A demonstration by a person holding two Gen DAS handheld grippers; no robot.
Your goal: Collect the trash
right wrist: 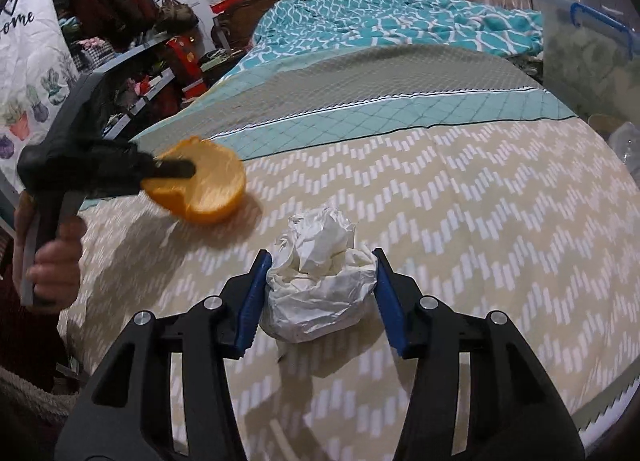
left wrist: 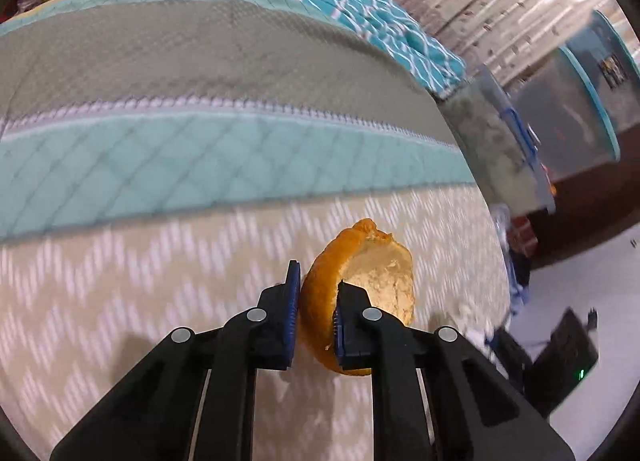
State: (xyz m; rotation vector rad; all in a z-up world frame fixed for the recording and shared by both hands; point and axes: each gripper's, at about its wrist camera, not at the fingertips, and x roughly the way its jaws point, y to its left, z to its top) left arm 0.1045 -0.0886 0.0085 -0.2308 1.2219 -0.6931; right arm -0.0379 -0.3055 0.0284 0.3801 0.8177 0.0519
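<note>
The left gripper [left wrist: 316, 315] has its two blue-padded fingers [left wrist: 291, 309] drawn narrow, pinching the wall of an orange peel [left wrist: 360, 281], a hollowed half of rind. One finger sits against the orange outer skin and the other inside the pale cup, which seems a sensible hold because the thin rim gives the pads something to bite on where the round outside would likely slip. In the right wrist view the same peel [right wrist: 208, 189] appears raised off the bedspread [right wrist: 460, 221], with its shadow beneath it, so I judge it already picked up. The right gripper [right wrist: 322, 293] is set around a crumpled white paper ball [right wrist: 316, 281] that lies on the bedspread directly between its fingers [right wrist: 254, 301]. The near finger touches the paper's side and the far one seems to reach its edge, though I cannot tell if the pads press firmly yet. Straddling the ball at its widest part would let the pads squeeze the loose wad without pushing it away.
</note>
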